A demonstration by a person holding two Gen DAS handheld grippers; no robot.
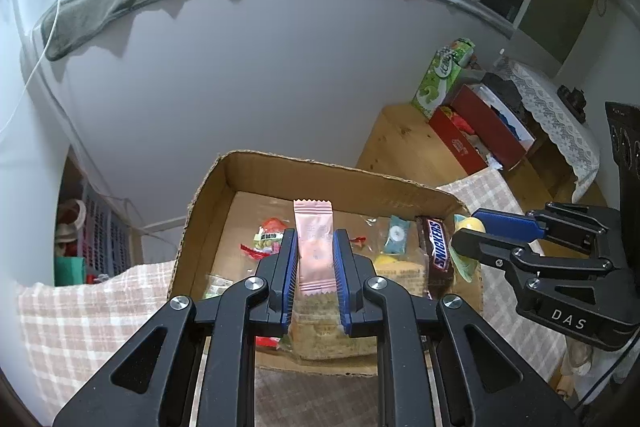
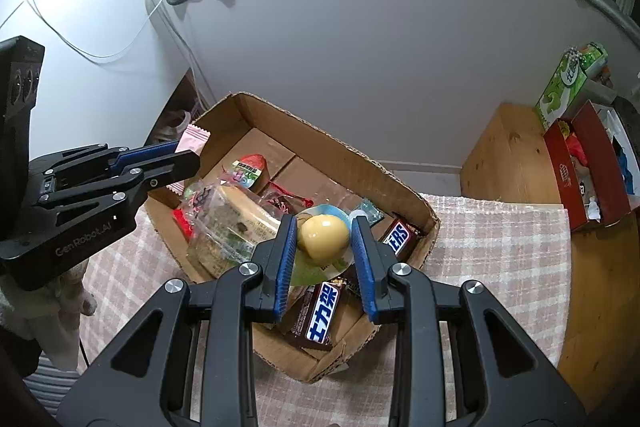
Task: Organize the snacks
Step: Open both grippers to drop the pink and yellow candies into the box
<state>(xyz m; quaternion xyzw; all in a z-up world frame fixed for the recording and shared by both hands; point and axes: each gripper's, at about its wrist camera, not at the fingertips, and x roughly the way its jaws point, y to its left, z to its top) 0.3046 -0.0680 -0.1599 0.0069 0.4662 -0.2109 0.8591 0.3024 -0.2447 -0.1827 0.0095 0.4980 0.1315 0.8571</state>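
Left wrist view: left gripper (image 1: 316, 259) clamped on pink foil sachet (image 1: 314, 247), light, crinkly; hold mid-body. Right gripper (image 2: 325, 247) clamped on yellow domed jelly cup (image 2: 322, 239), slippery, squashable, over open cardboard box (image 2: 340, 151).

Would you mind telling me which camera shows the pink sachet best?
The left wrist view: the pink sachet stands upright and nearly whole between the left gripper pads, above the box. The right wrist view shows only its corner behind that gripper.

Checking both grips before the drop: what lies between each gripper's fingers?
Left gripper: a pink sachet, in the left wrist view. Right gripper: a yellow jelly cup, in the right wrist view.
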